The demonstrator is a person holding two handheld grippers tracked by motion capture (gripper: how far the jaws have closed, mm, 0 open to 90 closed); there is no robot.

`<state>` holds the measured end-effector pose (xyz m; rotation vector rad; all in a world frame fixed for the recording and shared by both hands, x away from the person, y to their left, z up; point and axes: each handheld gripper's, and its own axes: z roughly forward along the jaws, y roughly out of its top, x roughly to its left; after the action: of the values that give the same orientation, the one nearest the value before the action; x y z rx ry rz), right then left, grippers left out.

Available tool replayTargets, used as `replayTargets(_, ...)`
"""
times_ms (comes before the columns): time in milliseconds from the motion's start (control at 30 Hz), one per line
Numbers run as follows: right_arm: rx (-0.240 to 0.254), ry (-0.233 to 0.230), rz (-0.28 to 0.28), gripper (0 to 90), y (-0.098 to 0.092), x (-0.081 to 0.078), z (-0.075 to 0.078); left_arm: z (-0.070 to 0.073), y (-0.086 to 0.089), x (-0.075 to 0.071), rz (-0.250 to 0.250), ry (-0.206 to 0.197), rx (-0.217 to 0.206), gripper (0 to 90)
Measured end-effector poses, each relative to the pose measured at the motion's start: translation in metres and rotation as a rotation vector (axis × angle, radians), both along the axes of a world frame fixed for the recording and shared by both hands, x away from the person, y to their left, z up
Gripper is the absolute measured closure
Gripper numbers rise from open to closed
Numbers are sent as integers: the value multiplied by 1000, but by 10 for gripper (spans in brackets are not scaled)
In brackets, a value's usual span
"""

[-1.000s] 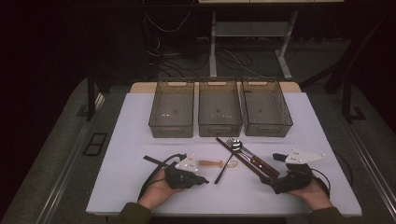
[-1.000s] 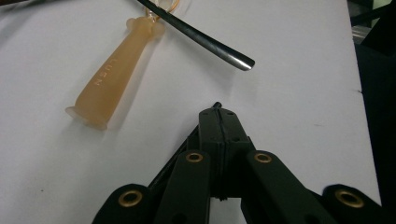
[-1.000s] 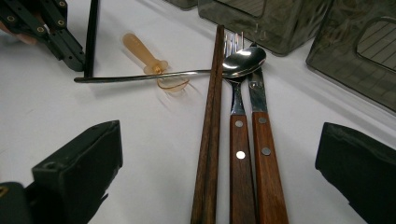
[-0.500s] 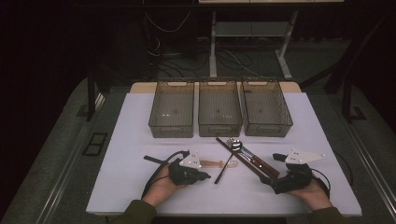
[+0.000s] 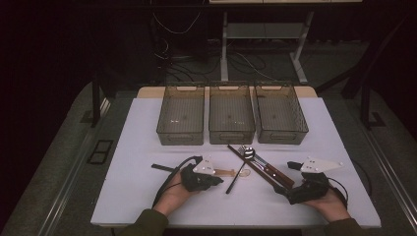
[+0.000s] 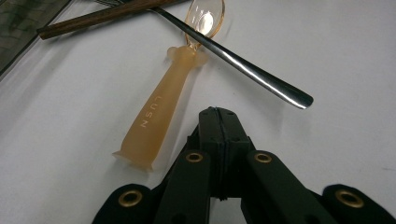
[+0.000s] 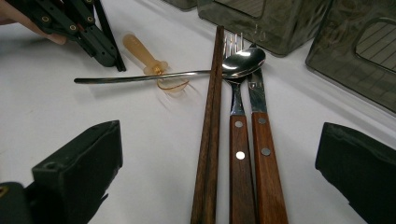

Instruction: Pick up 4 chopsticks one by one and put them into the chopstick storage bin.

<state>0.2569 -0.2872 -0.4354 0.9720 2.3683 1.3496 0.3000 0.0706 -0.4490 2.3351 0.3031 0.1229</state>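
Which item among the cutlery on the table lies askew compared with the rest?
The metal spoon lies crosswise: its handle rests over the amber plastic spoon and its bowl sits on the wooden-handled fork. The chopsticks and wooden-handled knife lie parallel.

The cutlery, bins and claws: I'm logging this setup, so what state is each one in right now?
Left claw: shut, holding nothing, beside the amber spoon.
Right claw: open, empty, wooden handles between its jaws.
Amber spoon: flat on the table, metal spoon across its neck.
Metal spoon: lying flat, bowl up.
Chopsticks: flat, side by side.
Three bins: upright, apparently empty.
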Motion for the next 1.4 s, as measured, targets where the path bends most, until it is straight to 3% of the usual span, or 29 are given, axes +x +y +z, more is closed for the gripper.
replayTargets(133, 5, 0, 2, 9, 0, -1, 0, 2, 5, 0, -6, 29, -11, 890)
replayTargets(233, 10, -2, 1, 9, -1, -1, 1, 8, 13, -1, 3, 49, -42, 887)
replayTargets(400, 12, -3, 3, 9, -1, -1, 1, 19, 38, -5, 55, 50, -53, 876)
replayTargets(567, 12, -3, 3, 9, -1, -1, 1, 29, 76, -3, 150, 39, -70, 884)
replayTargets(733, 11, -1, 2, 9, -1, -1, 1, 35, 116, 3, 286, 25, -44, 889)
replayTargets(967, 9, 4, 4, 9, 0, -1, 0, 29, 162, 16, 442, 19, -3, 890)
replayTargets(1100, 7, 1, 5, 9, 0, 0, 0, 25, 168, 24, 483, 20, 11, 891)
replayTargets(1267, 5, -1, 6, 9, 0, 0, 0, 17, 168, 33, 499, 32, 52, 891)
replayTargets(1400, 6, 1, 7, 9, 0, 0, 0, 15, 170, 35, 518, 30, 58, 891)
